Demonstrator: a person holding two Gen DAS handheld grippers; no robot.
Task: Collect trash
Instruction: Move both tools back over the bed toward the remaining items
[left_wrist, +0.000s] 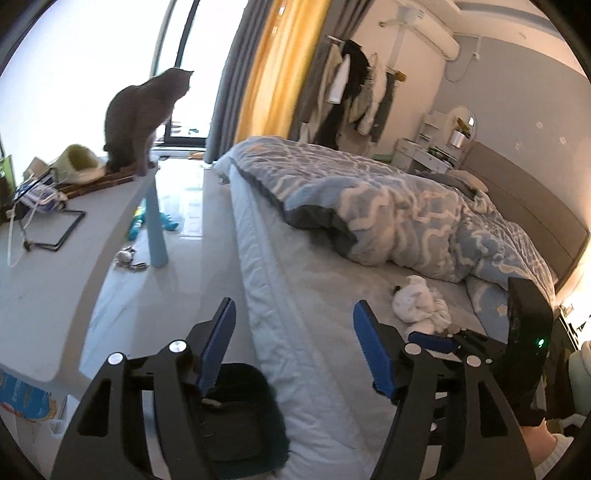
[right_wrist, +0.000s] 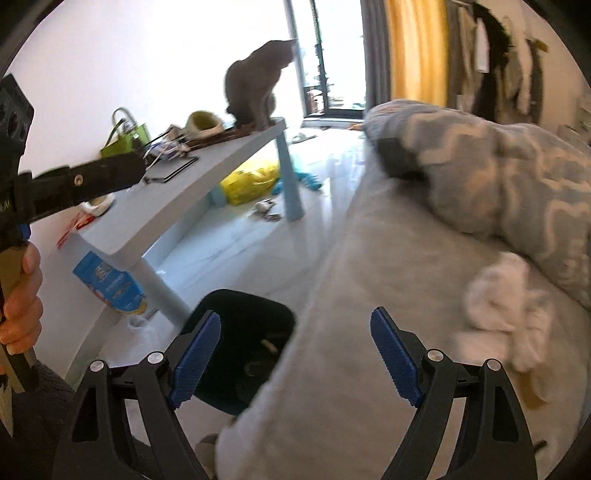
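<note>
A crumpled white wad of tissue (left_wrist: 421, 304) lies on the bed sheet beside the blue quilt; it also shows blurred in the right wrist view (right_wrist: 506, 306). A dark trash bin (left_wrist: 240, 410) stands on the floor against the bed's edge, with small scraps inside (right_wrist: 269, 347). My left gripper (left_wrist: 291, 347) is open and empty, above the bed edge and the bin. My right gripper (right_wrist: 295, 354) is open and empty, over the bed edge, left of the wad. The right gripper's body also shows in the left wrist view (left_wrist: 524, 332), just right of the wad.
A low grey-blue table (left_wrist: 55, 240) holds a grey cat (left_wrist: 140, 122), a stand and clutter. A yellow bag (right_wrist: 251, 181) and toys lie on the floor under it. The quilt (left_wrist: 388, 199) covers the far bed. A blue packet (right_wrist: 107, 284) leans by the table leg.
</note>
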